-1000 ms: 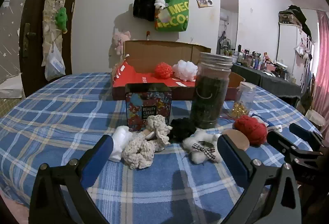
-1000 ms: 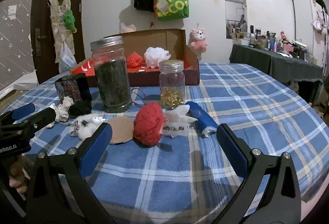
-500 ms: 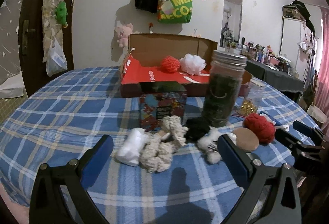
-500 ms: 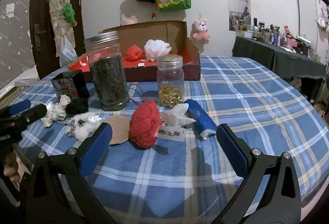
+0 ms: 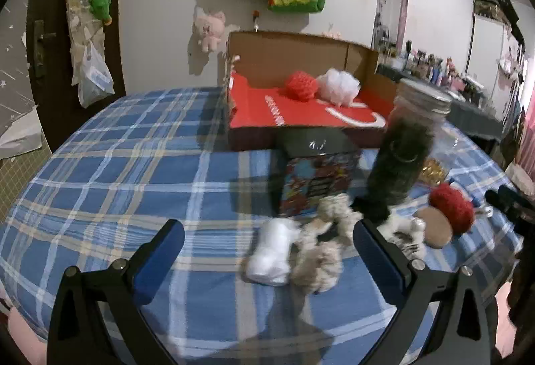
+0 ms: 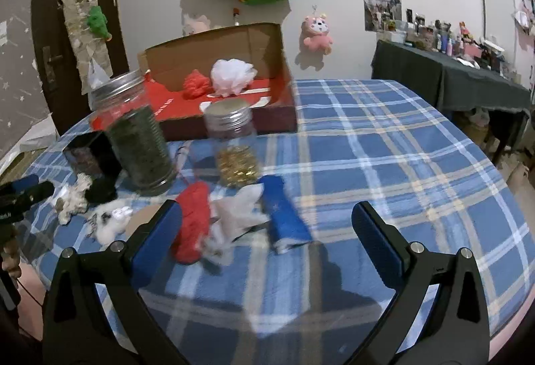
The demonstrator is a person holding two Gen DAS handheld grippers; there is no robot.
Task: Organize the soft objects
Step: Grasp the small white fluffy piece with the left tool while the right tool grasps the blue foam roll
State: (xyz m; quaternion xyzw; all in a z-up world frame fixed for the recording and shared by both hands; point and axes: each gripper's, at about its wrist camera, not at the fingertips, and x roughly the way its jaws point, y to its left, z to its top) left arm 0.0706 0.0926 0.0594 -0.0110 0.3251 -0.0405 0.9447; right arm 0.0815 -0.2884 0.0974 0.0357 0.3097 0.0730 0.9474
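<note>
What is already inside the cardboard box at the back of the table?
Inside the cardboard box lie a red knitted ball and a white mesh pouf on its red liner. Its front wall and the jars hide part of the floor.

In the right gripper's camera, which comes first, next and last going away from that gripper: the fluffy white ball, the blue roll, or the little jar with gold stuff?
From the right gripper:
1. Blue roll, lying on the tablecloth just ahead between the fingers.
2. Little jar of gold bits, standing behind the roll, slightly left.
3. Fluffy white ball, farthest, inside the cardboard box at the back.
</note>
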